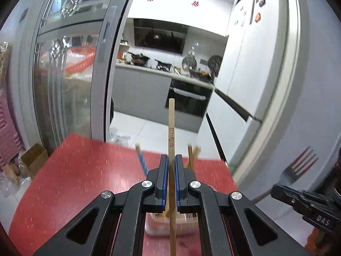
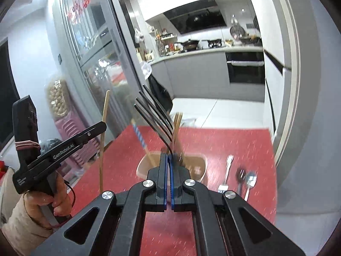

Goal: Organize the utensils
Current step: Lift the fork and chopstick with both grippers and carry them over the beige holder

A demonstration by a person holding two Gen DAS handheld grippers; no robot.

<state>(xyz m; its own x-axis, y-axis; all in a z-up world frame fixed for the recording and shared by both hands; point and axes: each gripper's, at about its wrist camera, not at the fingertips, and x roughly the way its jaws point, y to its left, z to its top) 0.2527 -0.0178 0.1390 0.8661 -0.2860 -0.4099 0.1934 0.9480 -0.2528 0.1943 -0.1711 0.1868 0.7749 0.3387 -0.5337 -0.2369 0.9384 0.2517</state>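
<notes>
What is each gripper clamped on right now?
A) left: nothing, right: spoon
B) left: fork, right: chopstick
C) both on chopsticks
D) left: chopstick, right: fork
D: the left gripper has its jaws shut on a wooden chopstick standing upright, and the right gripper has its jaws shut on the handle of a dark fork, tines up.

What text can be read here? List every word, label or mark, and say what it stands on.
"GenRobot.AI": side of the left tongs, right wrist view.
"DAS": side of the right tongs, left wrist view.
Burnt-in characters on the wooden chopstick clamped in the left tongs: too blurred to read.
Small white label on the left tongs' body: too small.
Red marks on the glass door: unreadable.
</notes>
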